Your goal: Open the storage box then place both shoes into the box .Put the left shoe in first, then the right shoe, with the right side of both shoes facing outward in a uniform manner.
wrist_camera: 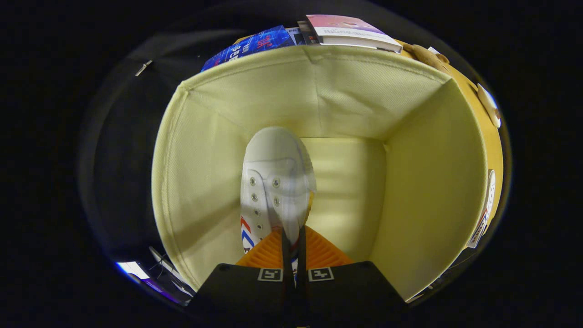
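Gripper view looks down into the open storage box (205,150), where the gripper (294,237), clamped on the white shoe's (275,182) heel edge, hangs it toe-down inside, seemingly the first shoe, next needing lowering and release.

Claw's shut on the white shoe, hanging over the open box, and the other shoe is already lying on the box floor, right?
Not quite. The gripper view shows the claw shut on the white shoe over the open box, but the box floor is bare; no other shoe lies there.
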The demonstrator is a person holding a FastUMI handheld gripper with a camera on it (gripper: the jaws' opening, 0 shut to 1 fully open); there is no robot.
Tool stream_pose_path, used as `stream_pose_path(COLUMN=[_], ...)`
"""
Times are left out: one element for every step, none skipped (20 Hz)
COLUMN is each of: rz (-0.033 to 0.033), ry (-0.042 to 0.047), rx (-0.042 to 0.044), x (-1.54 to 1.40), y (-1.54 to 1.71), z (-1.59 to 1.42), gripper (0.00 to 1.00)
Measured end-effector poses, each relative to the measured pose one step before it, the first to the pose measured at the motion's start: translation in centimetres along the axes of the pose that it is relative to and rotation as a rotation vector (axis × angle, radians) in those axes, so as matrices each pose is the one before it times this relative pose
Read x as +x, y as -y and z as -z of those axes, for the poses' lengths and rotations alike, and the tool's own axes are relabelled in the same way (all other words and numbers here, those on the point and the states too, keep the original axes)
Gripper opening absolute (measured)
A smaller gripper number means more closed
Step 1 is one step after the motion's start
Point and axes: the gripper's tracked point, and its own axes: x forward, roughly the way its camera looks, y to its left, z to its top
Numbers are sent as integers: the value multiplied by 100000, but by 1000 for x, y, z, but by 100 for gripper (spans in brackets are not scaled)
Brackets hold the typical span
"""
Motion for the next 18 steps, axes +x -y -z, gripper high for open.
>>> stream_pose_path(rz=[1350,1025,212,-315,-979,-1453,-1147,-1202,1124,376,-1592,-867,-1412,-1750,-1875,-2480,-2971,-3713], ry=[-217,-582,-964,-154,183,-532,-6,378,392,1012,631,814,1268,787,661,422,543,884], rx=[-677,-301,62,245,653,371,69,313,-212,333,236,-47,260,-330,-817,-322,-176,-546], x=[425,259,219,29,6,-154,-286,-489,-25,-391,-324,-374,-501,-667,-691,-682,-1050,-1236], y=[295,221,20,1,-97,-272,-161,-104,390,450,-146,26,-150,-278,-146,-283,-358,-547], z=[136,215,262,51,-45,39,-67,-118,-37,-123,-47,-105,-77,82,128,178,269,200], gripper=[5,6,8,9,13,17,21,25,26,36,40,43,47,60,69,85,87,91])
